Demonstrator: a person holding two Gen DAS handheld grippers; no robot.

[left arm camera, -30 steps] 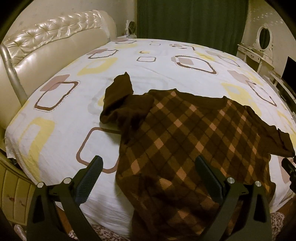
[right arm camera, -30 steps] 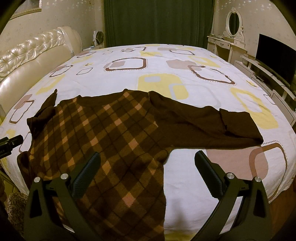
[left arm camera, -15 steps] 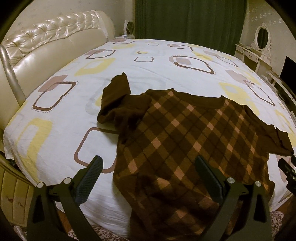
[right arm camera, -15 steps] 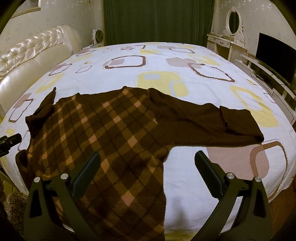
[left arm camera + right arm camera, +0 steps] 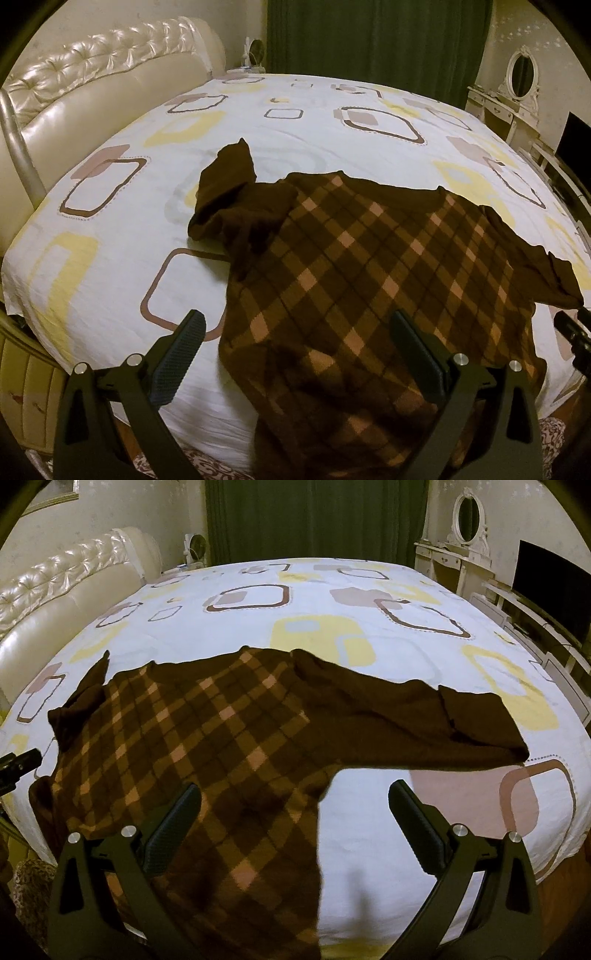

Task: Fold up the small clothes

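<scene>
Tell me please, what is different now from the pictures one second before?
Very little. Both cameras drifted slightly: the brown argyle sweater sits a bit lower and further left in the left view, a bit higher in the right view. It was not taken or released. The left tongs and right tongs remain open and empty, the sweater keeps its shape on the bedsheet, one sleeve stretched out.

Home bedroom: bed (image 5: 332, 602) with tufted headboard (image 5: 92, 74), dressing table (image 5: 461, 565), curtain (image 5: 314, 517).
</scene>
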